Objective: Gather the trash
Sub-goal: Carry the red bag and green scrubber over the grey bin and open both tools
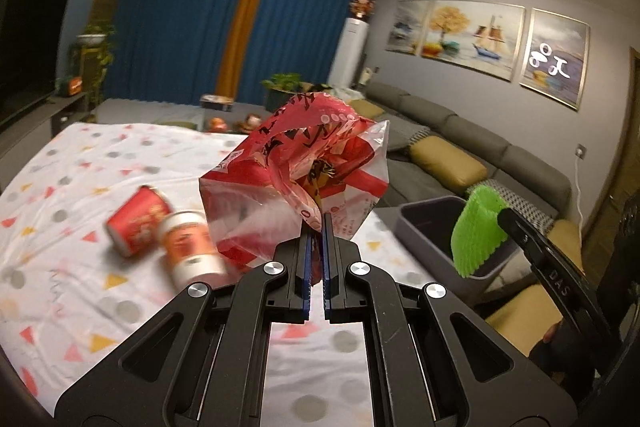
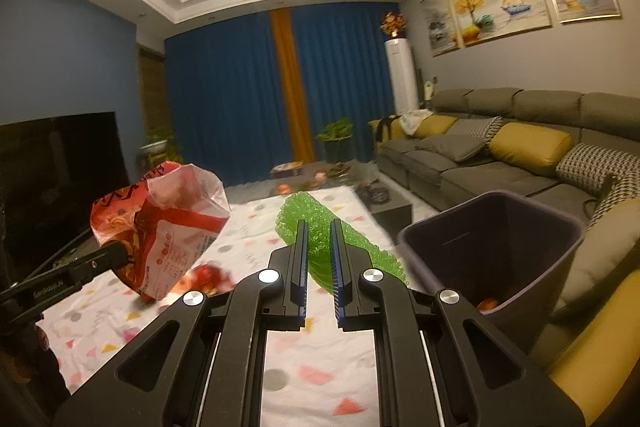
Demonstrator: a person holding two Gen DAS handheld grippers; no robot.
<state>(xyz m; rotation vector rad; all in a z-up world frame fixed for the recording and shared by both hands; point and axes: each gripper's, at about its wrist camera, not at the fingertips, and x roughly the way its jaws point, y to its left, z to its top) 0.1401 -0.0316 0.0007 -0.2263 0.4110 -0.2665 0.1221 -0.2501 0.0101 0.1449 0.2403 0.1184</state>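
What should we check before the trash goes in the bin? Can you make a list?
1. Left gripper shut on the red bag: ok.
2. Right gripper shut on the green foam net: ok.
3. Bin open on top: ok.
4. Green foam net over the bin: not ok, it is beside it.
5. Table all clean: not ok, two cups are on it.
6. Room left in the bin: ok.

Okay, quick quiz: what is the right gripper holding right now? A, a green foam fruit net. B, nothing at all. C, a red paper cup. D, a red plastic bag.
A: the right gripper is closed on the green foam fruit net, while the red plastic bag hangs from the left gripper.
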